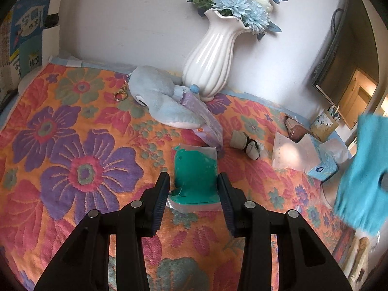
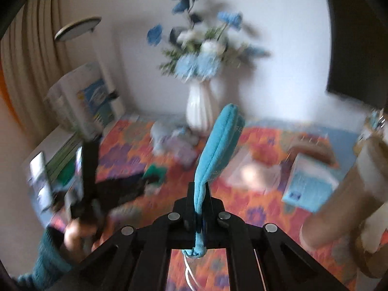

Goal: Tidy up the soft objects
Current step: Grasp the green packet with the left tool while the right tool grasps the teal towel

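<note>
Left wrist view: the left gripper (image 1: 194,189) hangs released, its jaws straddling a green packet in clear wrap (image 1: 195,181) that lies mid-way across the floral tablecloth (image 1: 72,145). It looks light, limp and slippery, so pinching its flat sides seems best. Farther back a blue plush toy (image 1: 160,97) rests against the white vase (image 1: 213,55). The right gripper (image 2: 200,194) is clenched on a turquoise cloth (image 2: 218,145), floppy, held aloft.

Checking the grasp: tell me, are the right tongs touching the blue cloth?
Touching: the right wrist view shows the right tongs clamped on the blue cloth.
</note>
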